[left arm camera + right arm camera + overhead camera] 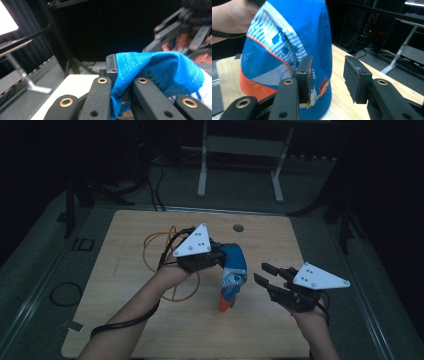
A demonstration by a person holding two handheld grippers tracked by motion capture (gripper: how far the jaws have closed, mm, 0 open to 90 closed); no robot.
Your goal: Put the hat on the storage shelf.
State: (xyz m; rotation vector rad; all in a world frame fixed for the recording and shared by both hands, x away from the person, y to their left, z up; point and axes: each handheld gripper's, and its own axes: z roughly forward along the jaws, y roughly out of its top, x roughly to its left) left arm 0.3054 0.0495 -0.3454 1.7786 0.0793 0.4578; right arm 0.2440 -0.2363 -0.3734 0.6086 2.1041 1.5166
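**Blue garment hanging between two grippers**

The left gripper (216, 256) is holding a blue garment (233, 275) up above the desk (130, 227), its jaws clamped tight on a fold of the top hem, as the left gripper view is showing with cloth (160, 72) bunched between them. The piece is hanging with its long axis running down and slightly toward the person, the orange lower end (225, 304) dangling just over the wood. The right gripper (265, 275) is waiting just to the right of it, jaws parted and gripping nothing; in the right gripper view the cloth (287, 50) is lying just ahead and to the left of the gap, not between the pads. So the free right hand is looking like the nearer one for taking the lower part, and it is needing a short move toward the fabric. A yellow cord (160, 245) is looping on the desk behind the left hand, well clear of that path. A round hole (238, 227) is sitting near the far edge. Nothing is standing between the open jaws and the cloth.
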